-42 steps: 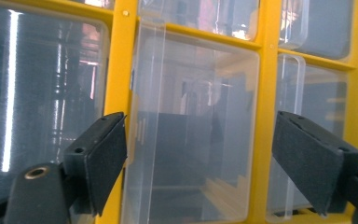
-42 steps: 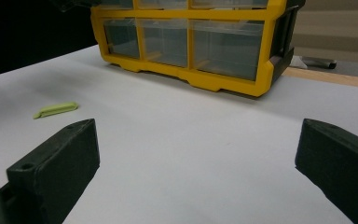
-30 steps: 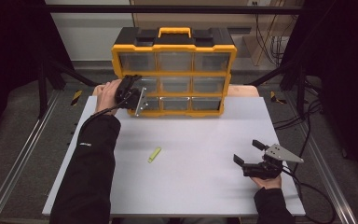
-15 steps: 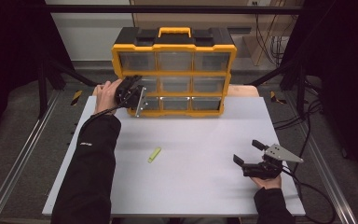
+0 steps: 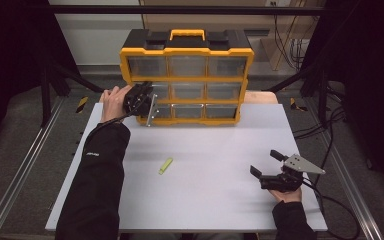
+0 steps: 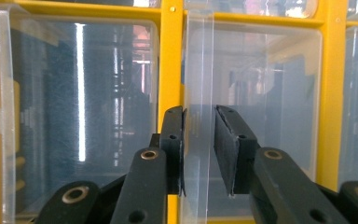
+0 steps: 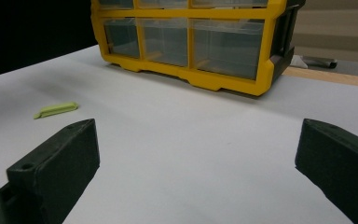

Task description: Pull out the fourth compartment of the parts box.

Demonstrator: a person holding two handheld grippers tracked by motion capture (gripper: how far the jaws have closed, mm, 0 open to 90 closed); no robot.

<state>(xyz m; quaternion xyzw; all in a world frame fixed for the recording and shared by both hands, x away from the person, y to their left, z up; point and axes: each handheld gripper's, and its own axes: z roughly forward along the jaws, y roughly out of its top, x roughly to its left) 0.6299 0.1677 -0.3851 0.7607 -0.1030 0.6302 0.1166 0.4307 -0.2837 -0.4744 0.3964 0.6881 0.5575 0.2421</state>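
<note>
A yellow and black drawer organizer [image 5: 187,79] stands at the table's far side. My left gripper [image 5: 147,102] is turned on its side against its left column of clear drawers. In the left gripper view, the jaws have just been closing and the left gripper [image 6: 199,119] now pinches a drawer's clear handle [image 6: 198,70] between its pads. A small light-green piece [image 5: 165,165] lies flat near the table's middle. My right gripper [image 5: 265,162] rests low at the front right, open and empty, and the right gripper view [image 7: 198,133] looks toward the green piece [image 7: 56,110] and the organizer [image 7: 265,56].
The white table top [image 5: 205,140] has a wooden strip [image 5: 260,96] behind the organizer's right end. Metal rails run along both sides, and cables [image 5: 330,135] hang off the right edge.
</note>
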